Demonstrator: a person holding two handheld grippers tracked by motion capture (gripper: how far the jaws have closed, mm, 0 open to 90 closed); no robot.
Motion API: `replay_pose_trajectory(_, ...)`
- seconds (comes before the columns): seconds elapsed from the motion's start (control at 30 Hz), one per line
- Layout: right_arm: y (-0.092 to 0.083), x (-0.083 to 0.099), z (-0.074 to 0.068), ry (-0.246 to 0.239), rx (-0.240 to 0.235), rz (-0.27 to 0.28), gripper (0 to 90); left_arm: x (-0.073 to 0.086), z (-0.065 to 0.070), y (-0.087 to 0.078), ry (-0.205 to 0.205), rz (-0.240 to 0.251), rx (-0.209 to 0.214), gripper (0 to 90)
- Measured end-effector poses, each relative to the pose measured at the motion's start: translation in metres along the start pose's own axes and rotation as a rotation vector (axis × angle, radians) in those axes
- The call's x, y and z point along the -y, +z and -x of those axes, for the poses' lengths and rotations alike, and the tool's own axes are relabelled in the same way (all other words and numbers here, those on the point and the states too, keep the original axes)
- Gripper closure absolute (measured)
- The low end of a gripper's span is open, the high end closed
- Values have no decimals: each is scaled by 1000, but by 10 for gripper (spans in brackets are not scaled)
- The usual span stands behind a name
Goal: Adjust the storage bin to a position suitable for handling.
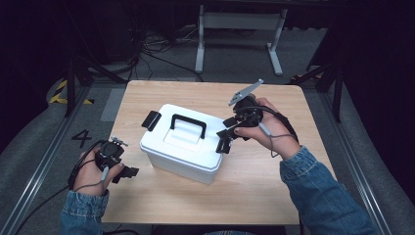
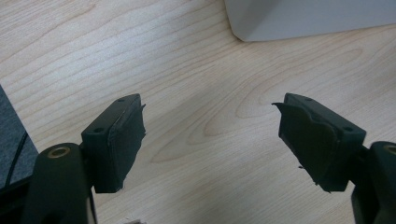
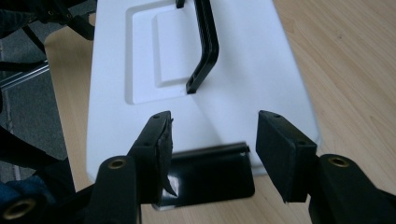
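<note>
Nearest the person, the left gripper (image 1: 128, 172) is held spread and empty over the table (image 1: 254, 196). Mid-table, the white box (image 1: 183, 147) is judged rigid, smooth and slippery. Its right latch (image 3: 210, 175) is straddled by the spread, ungrasping right gripper (image 3: 212, 154); beyond, the black handle (image 1: 187, 125) is judged the surest hold.

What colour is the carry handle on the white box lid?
Black carry handle, clearest in the right gripper view.
</note>
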State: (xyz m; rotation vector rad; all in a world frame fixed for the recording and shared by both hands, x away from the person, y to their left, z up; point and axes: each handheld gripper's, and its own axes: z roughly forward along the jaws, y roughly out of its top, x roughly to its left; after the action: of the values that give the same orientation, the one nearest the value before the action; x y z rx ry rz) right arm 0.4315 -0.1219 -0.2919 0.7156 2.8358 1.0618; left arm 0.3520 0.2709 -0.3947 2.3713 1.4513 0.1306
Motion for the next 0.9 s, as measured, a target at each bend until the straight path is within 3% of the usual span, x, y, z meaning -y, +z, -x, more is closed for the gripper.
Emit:
replay_pose_trajectory(0.23,28,-17,0,-7,-31,-23,494,-1,-2,1,7,-5,0,232)
replay_pose_trajectory(0.43,47,-30,0,-52,-29,-19,543,-4,-2,2,13,-4,1,231)
replay_pose_trajectory(0.7,59,-34,-2,-23,-42,-65,576,-6,-3,4,25,-11,5,231)
replay_pose_trajectory(0.9,63,-38,-8,-61,-36,-93,806,-6,-2,4,15,-6,11,231)
